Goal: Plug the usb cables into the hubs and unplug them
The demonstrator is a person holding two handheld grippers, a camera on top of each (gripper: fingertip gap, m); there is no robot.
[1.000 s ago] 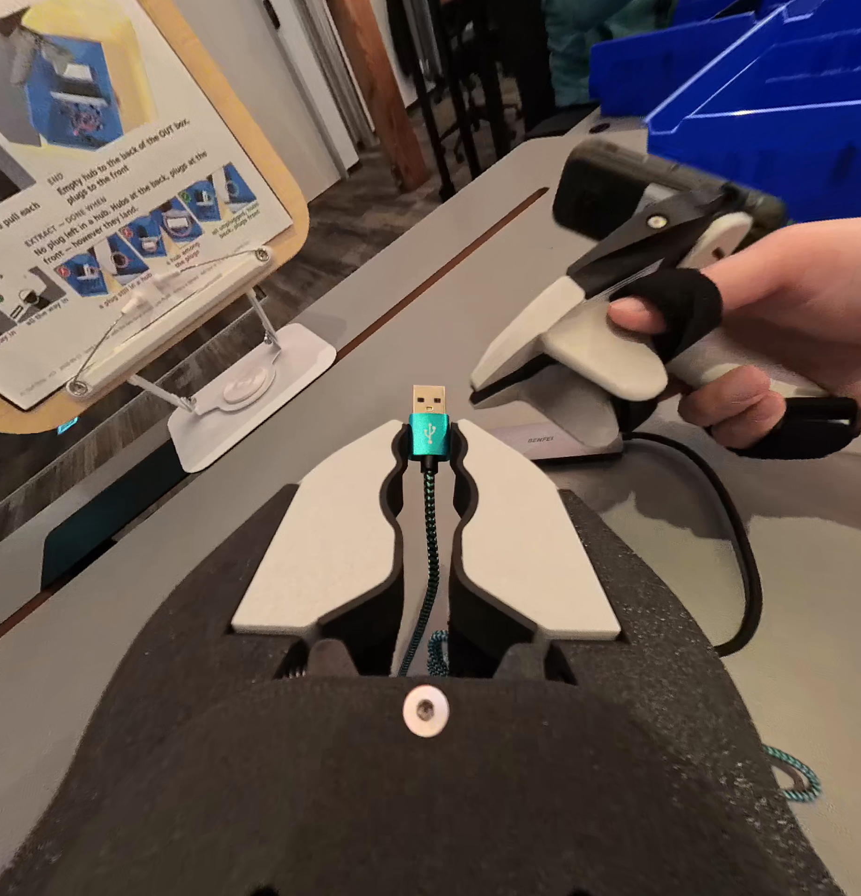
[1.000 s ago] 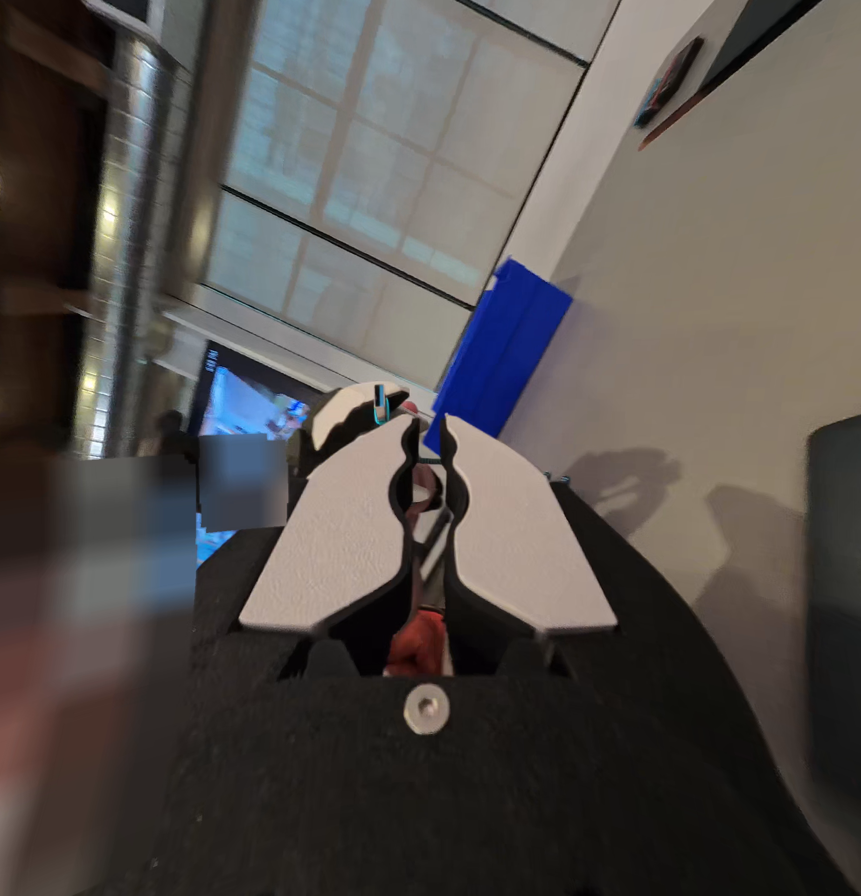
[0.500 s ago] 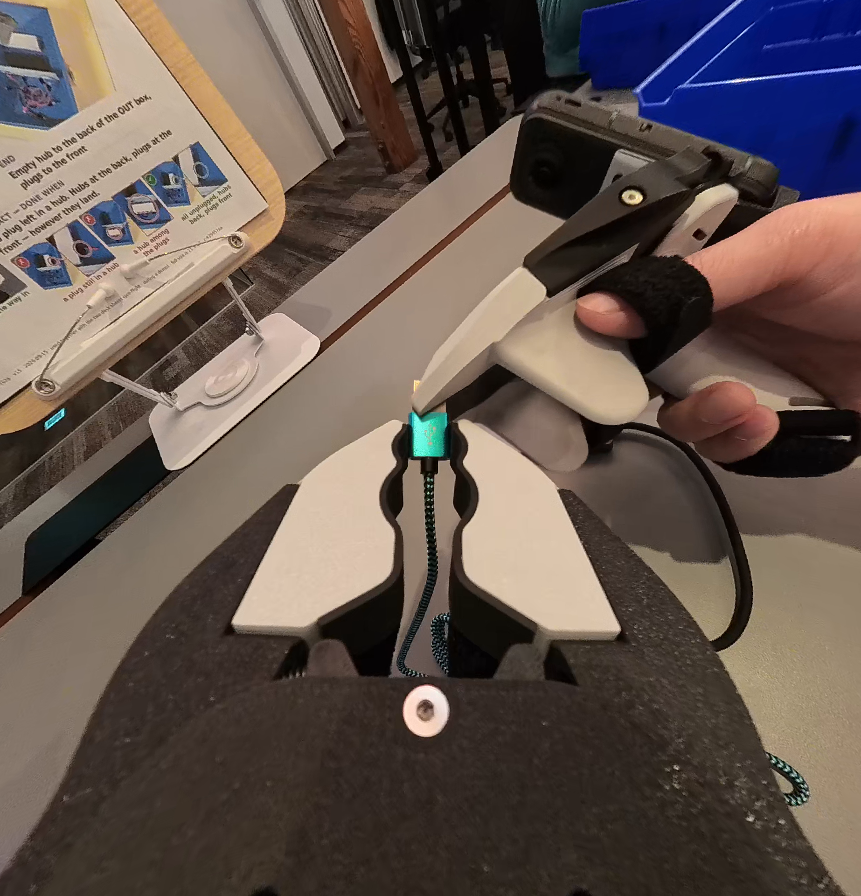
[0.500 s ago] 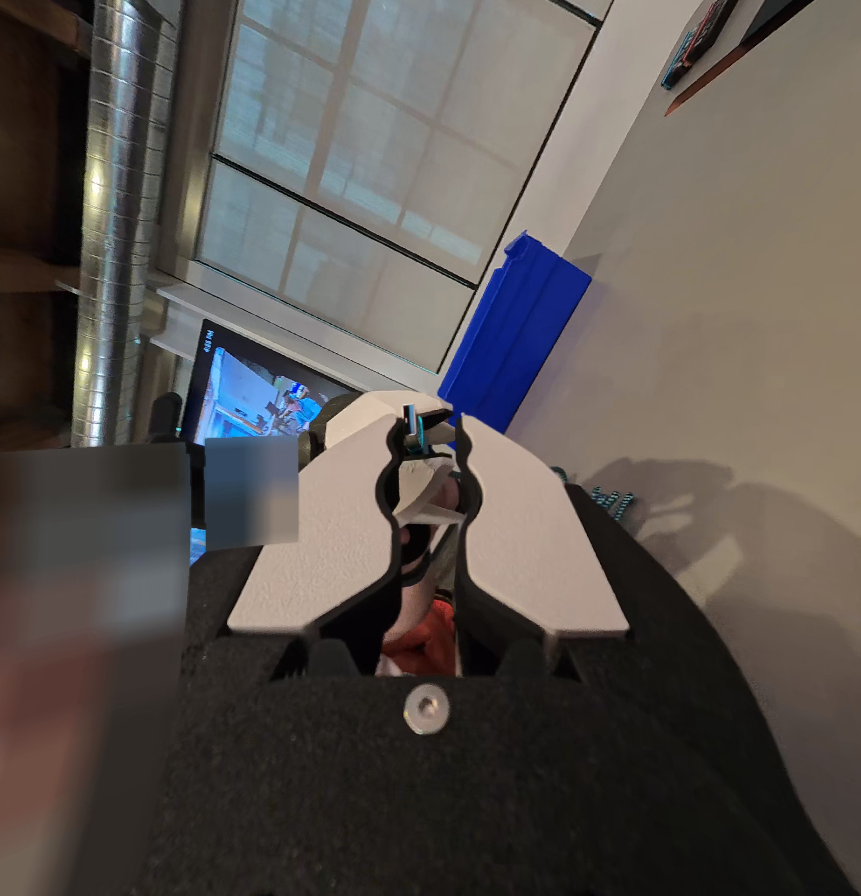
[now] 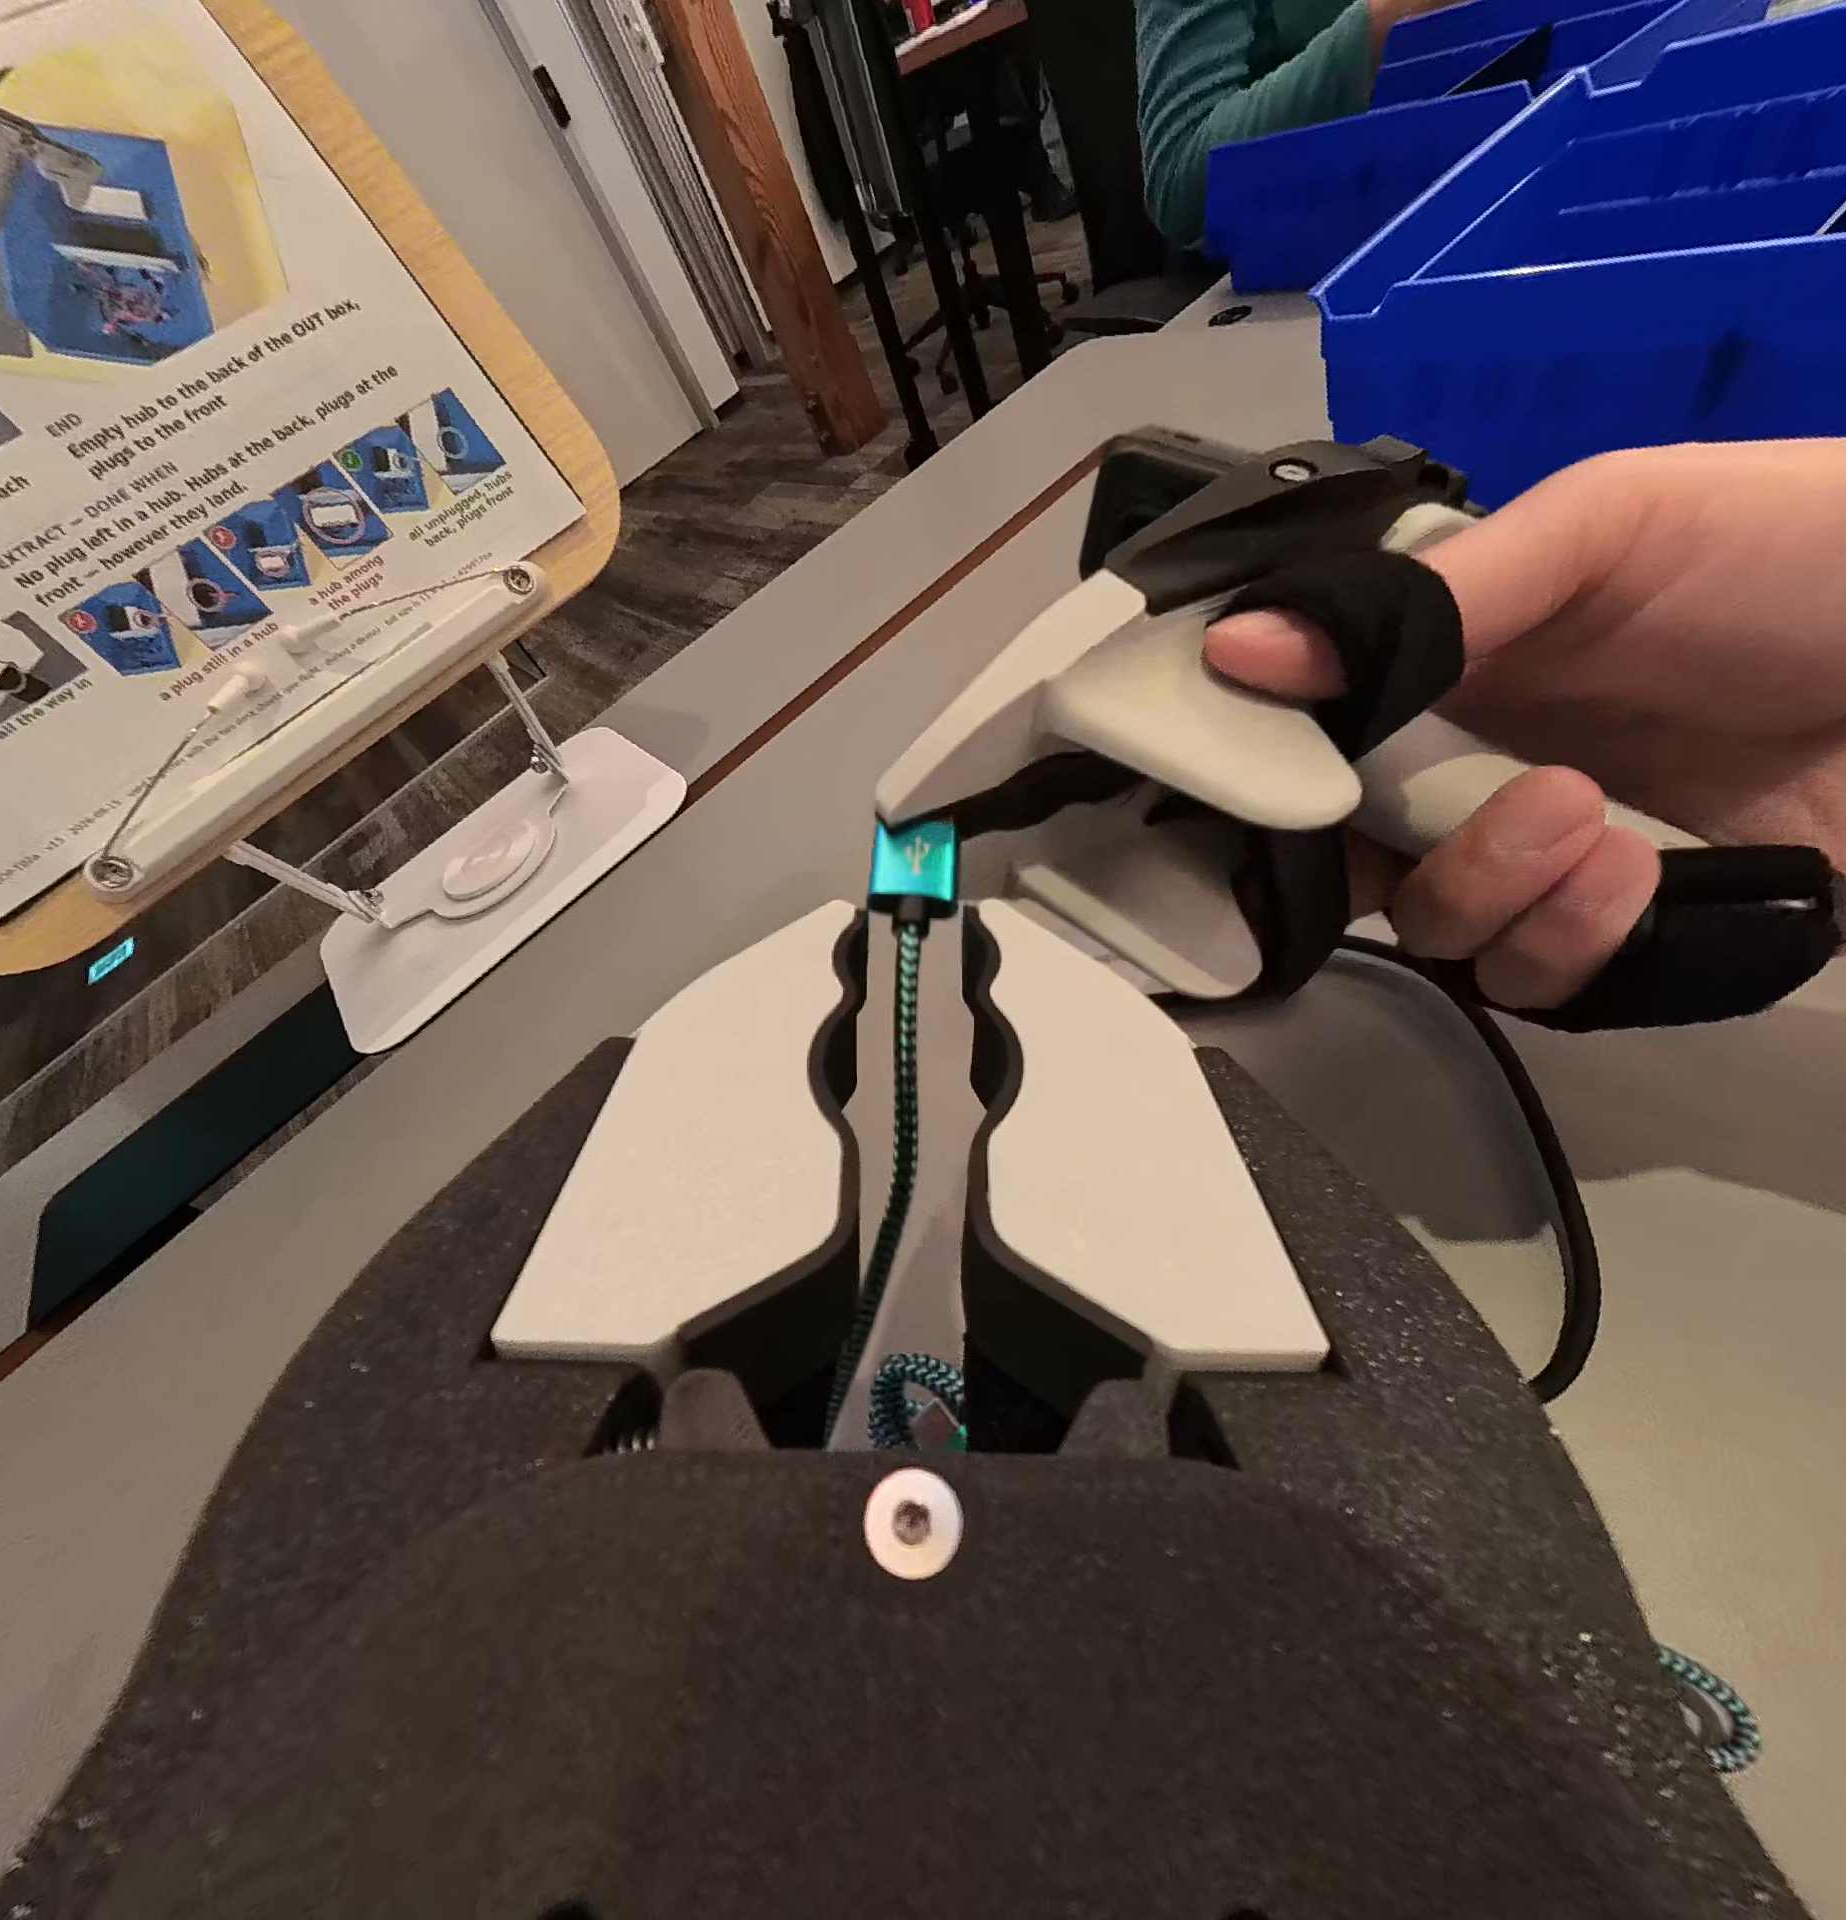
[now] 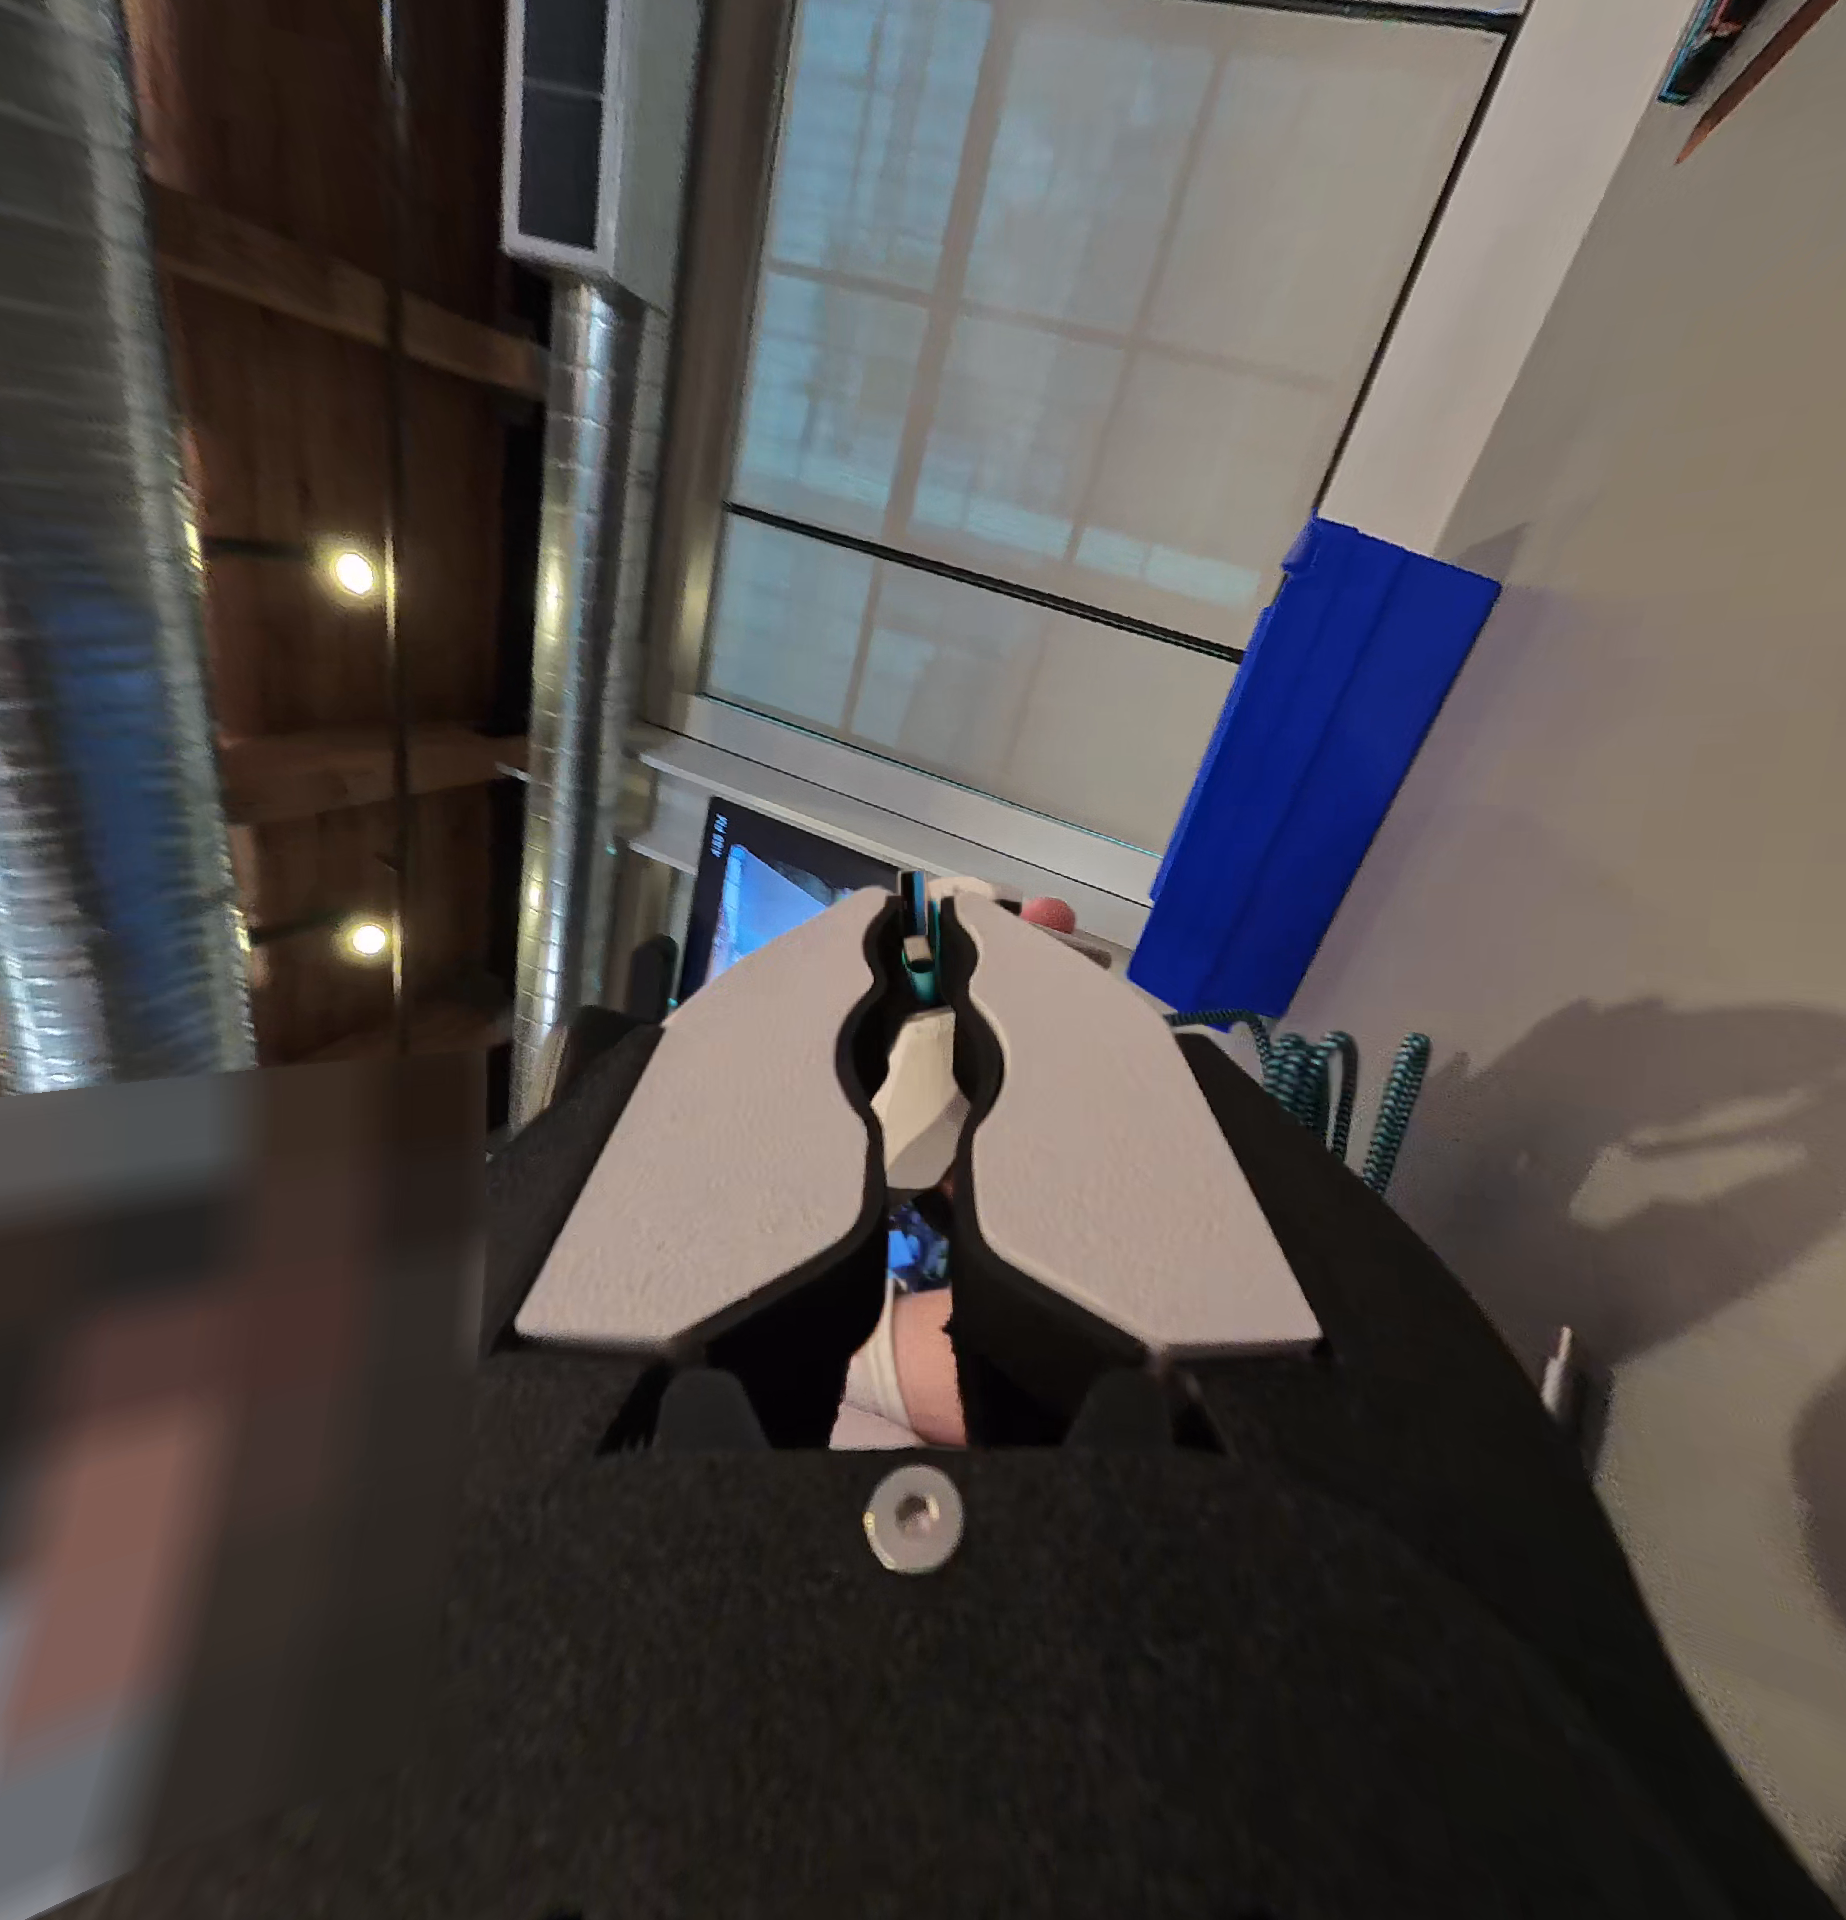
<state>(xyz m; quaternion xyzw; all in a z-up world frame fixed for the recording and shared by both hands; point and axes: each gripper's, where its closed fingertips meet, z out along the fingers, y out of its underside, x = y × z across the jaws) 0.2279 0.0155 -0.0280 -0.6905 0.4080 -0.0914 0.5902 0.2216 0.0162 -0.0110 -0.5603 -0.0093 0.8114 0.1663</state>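
Observation:
A teal USB plug (image 5: pixel 914 857) on a braided teal cable (image 5: pixel 903 1091) sits just beyond my left gripper (image 5: pixel 914 920). The left gripper's jaws stand apart, and the cable runs loose through the gap between them. My right gripper (image 5: pixel 903 821) comes in from the right, held by a hand, and its tips pinch the front end of the plug. In the right wrist view the right gripper (image 6: pixel 919 920) is shut on the teal plug (image 6: pixel 917 951). A grey hub (image 5: pixel 1054 888) lies on the table, mostly hidden under the right gripper, with a black cable (image 5: pixel 1568 1195) leading off it.
An instruction sheet on a wooden board (image 5: pixel 223 468) stands on a white stand (image 5: pixel 503 862) at the left table edge. Blue bins (image 5: pixel 1625 260) stand at the back right, one also in the right wrist view (image 6: pixel 1314 779). Loose teal cable (image 6: pixel 1314 1081) lies on the grey table (image 5: pixel 1729 1351).
The right gripper came down onto the plug's front end and closed on it. The left gripper, which was shut on the plug, opened, and the plug now sits ahead of its tips.

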